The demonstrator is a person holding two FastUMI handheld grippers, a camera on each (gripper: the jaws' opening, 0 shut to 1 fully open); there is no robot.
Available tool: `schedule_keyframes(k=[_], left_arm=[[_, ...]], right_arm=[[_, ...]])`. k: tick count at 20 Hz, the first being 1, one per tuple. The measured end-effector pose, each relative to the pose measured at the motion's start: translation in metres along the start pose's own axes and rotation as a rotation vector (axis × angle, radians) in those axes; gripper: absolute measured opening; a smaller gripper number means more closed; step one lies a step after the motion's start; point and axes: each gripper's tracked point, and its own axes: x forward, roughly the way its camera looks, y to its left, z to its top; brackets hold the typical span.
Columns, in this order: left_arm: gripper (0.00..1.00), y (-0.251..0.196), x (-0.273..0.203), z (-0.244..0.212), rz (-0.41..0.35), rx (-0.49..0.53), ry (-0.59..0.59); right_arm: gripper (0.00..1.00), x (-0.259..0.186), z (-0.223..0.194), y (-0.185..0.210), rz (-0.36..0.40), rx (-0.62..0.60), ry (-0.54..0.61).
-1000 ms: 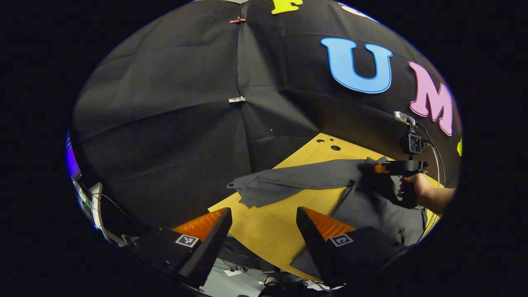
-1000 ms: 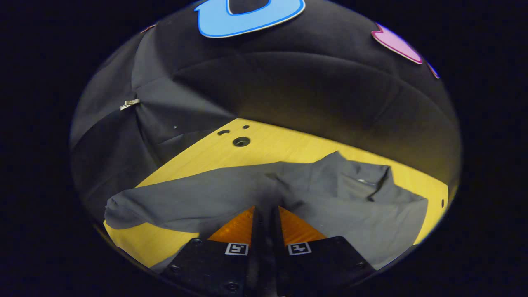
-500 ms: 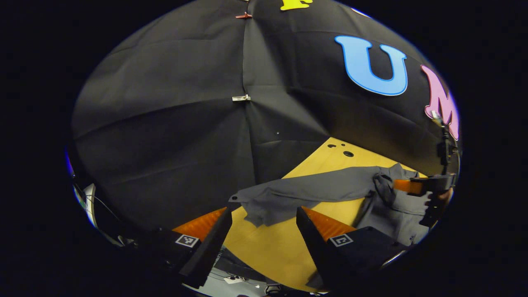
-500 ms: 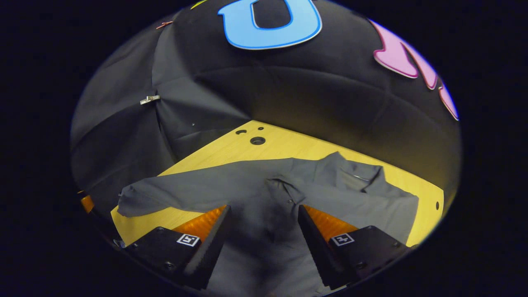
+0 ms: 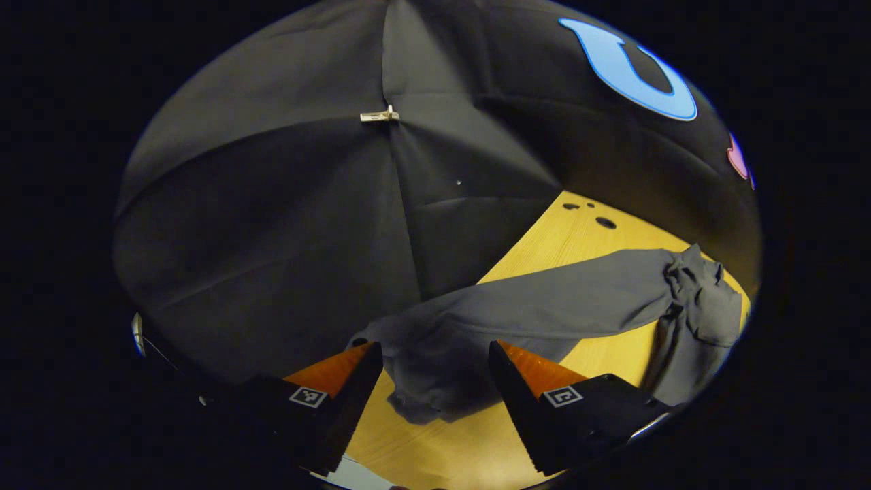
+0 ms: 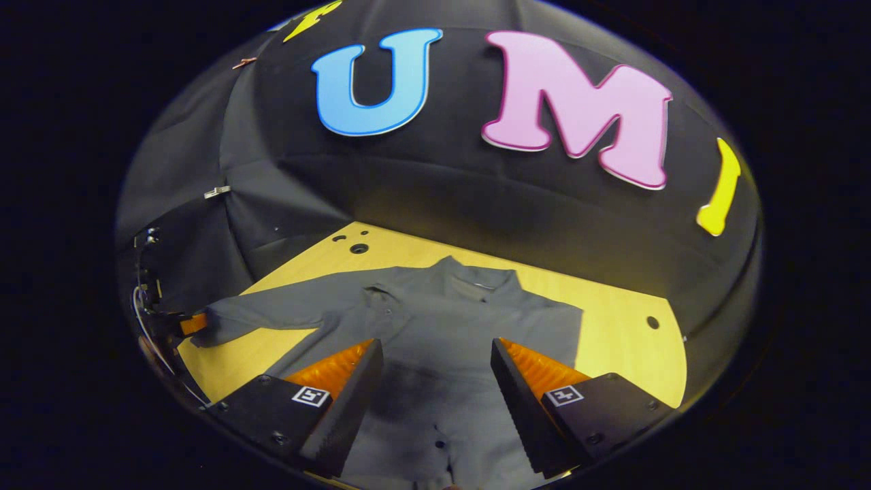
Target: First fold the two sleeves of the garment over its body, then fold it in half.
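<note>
Right gripper view gives us the garment (image 6: 435, 327), a grey buttoned shirt lying flat on the worktop (image 6: 612, 333), collar toward the booth's far wall and hem toward us. Its long axis runs from collar to hem, straight away from the right tongs (image 6: 435, 388). One sleeve (image 6: 272, 313) stretches out sideways across that axis, its cuff near the worktop's edge. On the opposite side we see no sleeve reaching out past the body's straight edge; whether one lies folded over there we cannot tell.

Left gripper view shows that stretched sleeve (image 5: 544, 306) running from the bunched shoulder down to the cuff (image 5: 429, 381), which sits between the fingers of the left tongs (image 5: 435, 388). Those fingers stand spread apart, clamping nothing. The right tongs are likewise spread wide above the shirt's lower front, holding no cloth.

We judge the outstretched sleeve to be the step in hand. To do it well, we would pinch the cuff squarely, lift just clear of the wood, and carry it across the body without dragging the shoulder out of line.
</note>
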Motion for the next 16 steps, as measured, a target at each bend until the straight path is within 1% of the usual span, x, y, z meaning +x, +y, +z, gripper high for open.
schedule_keyframes(k=[3,5,6,7,8,9,12,13,15,16], left_arm=[[0.99,0.002,0.02,-0.015,-0.006,0.012,0.061],[0.99,-0.004,0.027,-0.027,-0.033,0.012,0.1],[0.98,-0.006,0.026,-0.024,-0.042,0.011,0.083],[0.98,-0.005,0.025,-0.028,-0.051,0.018,0.098],[0.92,-0.006,0.025,-0.029,-0.057,0.027,0.09],[0.89,-0.01,0.025,-0.03,-0.07,0.029,0.098],[0.7,-0.024,0.025,-0.029,-0.102,0.052,0.088],[0.53,-0.029,0.023,-0.029,-0.116,0.068,0.082],[0.21,-0.033,0.022,-0.029,-0.119,0.099,0.072],[0.15,-0.035,0.023,-0.028,-0.117,0.101,0.072]], right_arm=[[0.98,-0.039,-0.012,-0.027,-0.074,0.02,0.003],[0.99,-0.064,-0.016,-0.031,-0.092,0.082,0.011],[0.98,-0.074,-0.016,-0.038,-0.112,0.11,0.004],[0.98,-0.084,-0.017,-0.046,-0.136,0.128,-0.002],[0.98,-0.091,-0.021,-0.053,-0.16,0.139,-0.004],[0.98,-0.099,-0.023,-0.059,-0.181,0.147,-0.005],[0.98,-0.115,-0.032,-0.071,-0.229,0.166,-0.01],[0.98,-0.119,-0.036,-0.075,-0.243,0.169,-0.007],[0.98,-0.124,-0.044,-0.08,-0.26,0.182,0.001],[0.98,-0.127,-0.046,-0.083,-0.27,0.19,-0.002]])
